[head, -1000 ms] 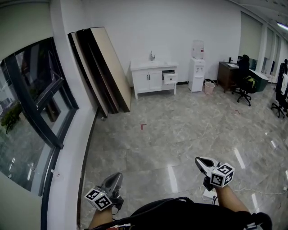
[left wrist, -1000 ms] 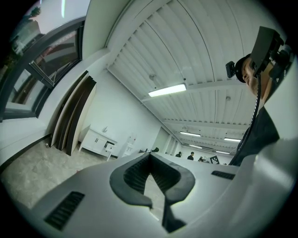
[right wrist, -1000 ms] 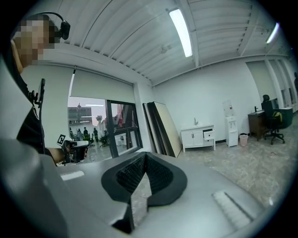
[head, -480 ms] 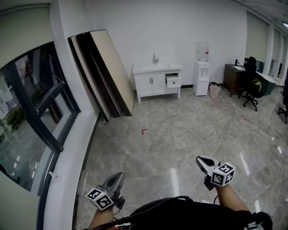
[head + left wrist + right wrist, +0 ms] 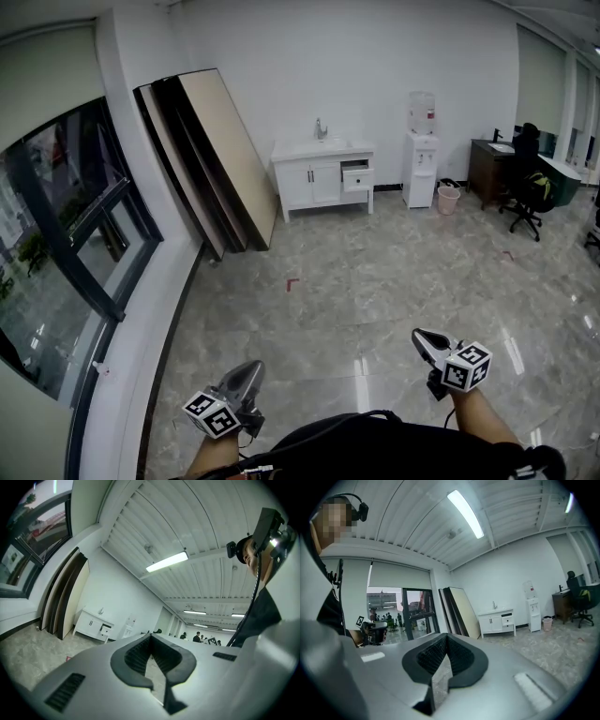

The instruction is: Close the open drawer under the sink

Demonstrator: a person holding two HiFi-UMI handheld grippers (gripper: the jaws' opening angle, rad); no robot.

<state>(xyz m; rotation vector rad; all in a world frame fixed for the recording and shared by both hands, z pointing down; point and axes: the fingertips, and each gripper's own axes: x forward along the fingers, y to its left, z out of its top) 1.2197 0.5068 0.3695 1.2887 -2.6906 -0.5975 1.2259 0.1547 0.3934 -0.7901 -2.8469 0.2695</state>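
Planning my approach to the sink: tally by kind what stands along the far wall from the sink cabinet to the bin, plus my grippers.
Sink cabinet: 1
Open drawer: 1
Water dispenser: 1
Waste bin: 1
Grippers: 2 (left gripper, right gripper)
Total: 6

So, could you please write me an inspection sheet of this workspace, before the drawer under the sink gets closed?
Surface: grey marbled floor, glossy, with one small red mark.
Job's things: white sink cabinet at the far wall; its drawer, at the right end in the head view, stands pulled out.
Clutter: water dispenser and bin right of the cabinet; boards lean on the wall to its left.
Grippers: left gripper and right gripper both shut, empty, far from the cabinet.
Cables: dark cable hanging from the person's headgear.
Surroundings: window at left; desk and office chair at right.
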